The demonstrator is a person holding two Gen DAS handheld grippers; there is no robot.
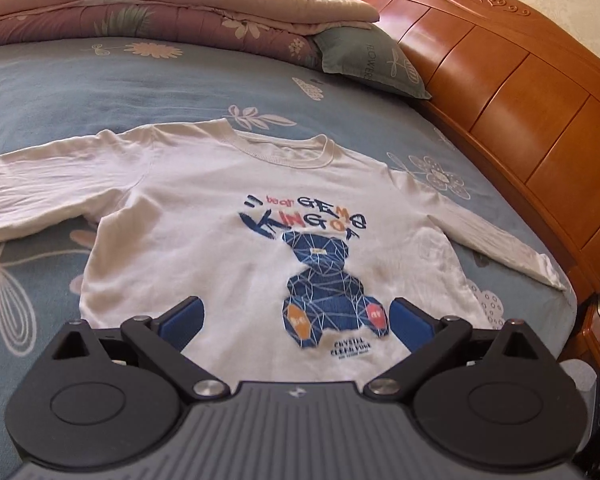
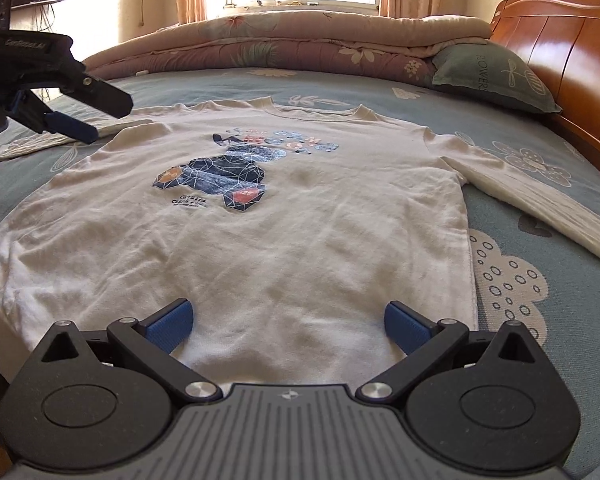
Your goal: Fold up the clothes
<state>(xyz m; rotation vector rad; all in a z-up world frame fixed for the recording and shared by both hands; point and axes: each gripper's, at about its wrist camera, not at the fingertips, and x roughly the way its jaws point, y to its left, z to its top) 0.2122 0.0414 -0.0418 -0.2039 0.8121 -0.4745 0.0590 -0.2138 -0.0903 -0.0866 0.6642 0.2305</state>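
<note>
Nothing folded yet: shirt lies flat on the bed, sleeves out. Both tongs, left and right, spread and empty.

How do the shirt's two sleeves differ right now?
The left sleeve stretches sideways from the shoulder; the right sleeve angles down toward the hem side. The left tongs hover near the left sleeve; nothing is near the right sleeve. Both lie flat and unfolded on the bed.
</note>
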